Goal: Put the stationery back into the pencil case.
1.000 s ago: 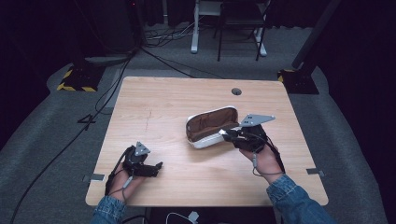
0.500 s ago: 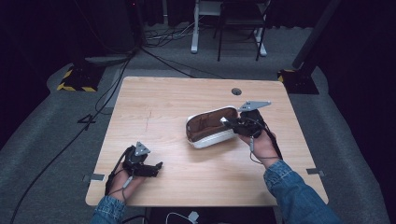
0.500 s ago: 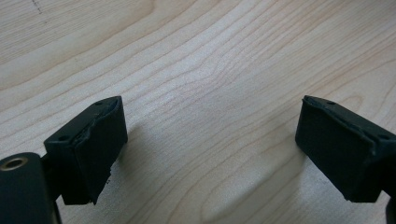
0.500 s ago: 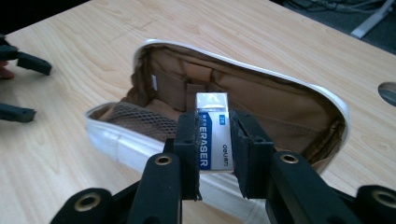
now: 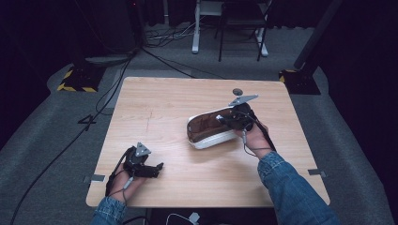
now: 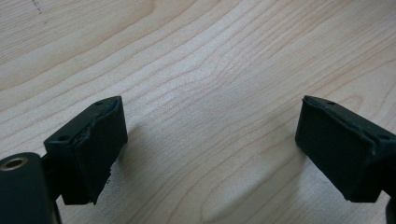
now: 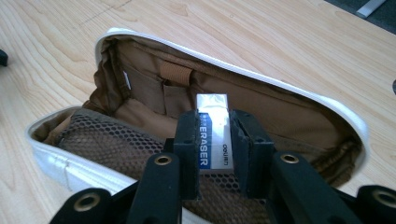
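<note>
A white pencil case (image 5: pixel 211 131) with a brown lining is seen lying open on the wooden table (image 5: pixel 159 101), just toward 3 o'clock of the table's centre. The right gripper (image 5: pixel 224 120) is held over the case's 3 o'clock end by the right hand (image 5: pixel 253 137). In the right gripper view, its 2 jaws are clamped on an eraser (image 7: pixel 213 135) in a blue and white sleeve, poised above the case's mesh pocket (image 7: pixel 121 147). The left gripper (image 5: pixel 157 168) is rested low over the table near the 7 o'clock corner, well apart from the case. Its jaws are spread wide over bare wood, with nothing between them.
</note>
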Demonstrator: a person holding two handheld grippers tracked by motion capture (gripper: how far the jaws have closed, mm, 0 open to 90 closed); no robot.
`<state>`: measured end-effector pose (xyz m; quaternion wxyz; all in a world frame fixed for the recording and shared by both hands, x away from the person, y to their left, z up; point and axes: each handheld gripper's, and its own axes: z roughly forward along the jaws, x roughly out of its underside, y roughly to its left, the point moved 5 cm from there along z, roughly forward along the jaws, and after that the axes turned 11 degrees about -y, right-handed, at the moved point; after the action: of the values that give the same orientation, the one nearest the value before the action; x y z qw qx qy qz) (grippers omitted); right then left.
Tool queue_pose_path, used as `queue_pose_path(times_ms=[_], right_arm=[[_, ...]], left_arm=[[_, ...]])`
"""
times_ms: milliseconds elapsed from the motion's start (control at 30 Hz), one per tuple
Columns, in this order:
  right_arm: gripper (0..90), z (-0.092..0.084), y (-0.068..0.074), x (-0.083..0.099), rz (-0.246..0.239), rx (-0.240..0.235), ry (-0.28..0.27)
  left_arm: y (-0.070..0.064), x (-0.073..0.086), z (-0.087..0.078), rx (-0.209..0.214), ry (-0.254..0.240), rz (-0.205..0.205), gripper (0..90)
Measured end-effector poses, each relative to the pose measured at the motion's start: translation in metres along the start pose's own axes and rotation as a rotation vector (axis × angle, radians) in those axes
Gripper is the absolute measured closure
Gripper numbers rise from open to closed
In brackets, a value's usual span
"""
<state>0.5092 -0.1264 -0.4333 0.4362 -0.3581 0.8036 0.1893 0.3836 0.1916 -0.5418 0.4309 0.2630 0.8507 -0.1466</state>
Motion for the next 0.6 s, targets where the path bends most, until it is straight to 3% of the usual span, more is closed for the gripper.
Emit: queue_pose_path(times_ms=[600], right_arm=[[72.7, 0.028, 0.009, 0.007, -0.029, -0.017, 0.072]], left_arm=[[0.001, 0.0, 0.0, 0.002, 0.0, 0.01, 9.5]])
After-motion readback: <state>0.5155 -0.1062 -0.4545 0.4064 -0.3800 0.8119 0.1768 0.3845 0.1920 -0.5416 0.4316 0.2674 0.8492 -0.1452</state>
